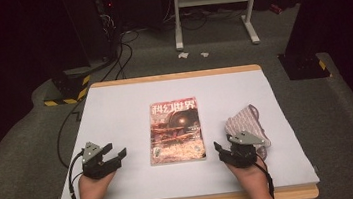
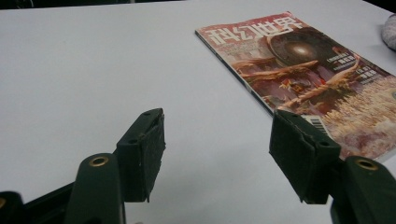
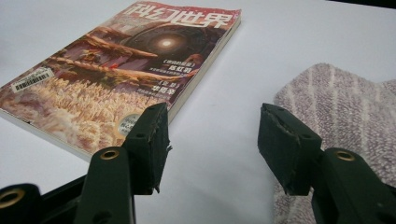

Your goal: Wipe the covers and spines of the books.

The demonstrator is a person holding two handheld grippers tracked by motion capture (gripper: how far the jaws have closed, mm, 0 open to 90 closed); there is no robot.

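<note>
One magazine (image 1: pixel 175 131) lies flat mid-surface (image 1: pixel 115 111), long axis running away from the person, title at the far end, between the open, empty left tool (image 1: pixel 115 154) and right tool (image 1: pixel 222 149).

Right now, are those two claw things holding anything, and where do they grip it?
Nothing is held. The left gripper and right gripper both stand open over bare table, either side of the magazine.

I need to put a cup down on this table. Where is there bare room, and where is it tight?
The far strip between the magazine and the table back edge is bare, as is the whole left side above the left gripper. It is crowded at the right, where the striped cloth lies close by the right gripper.
</note>
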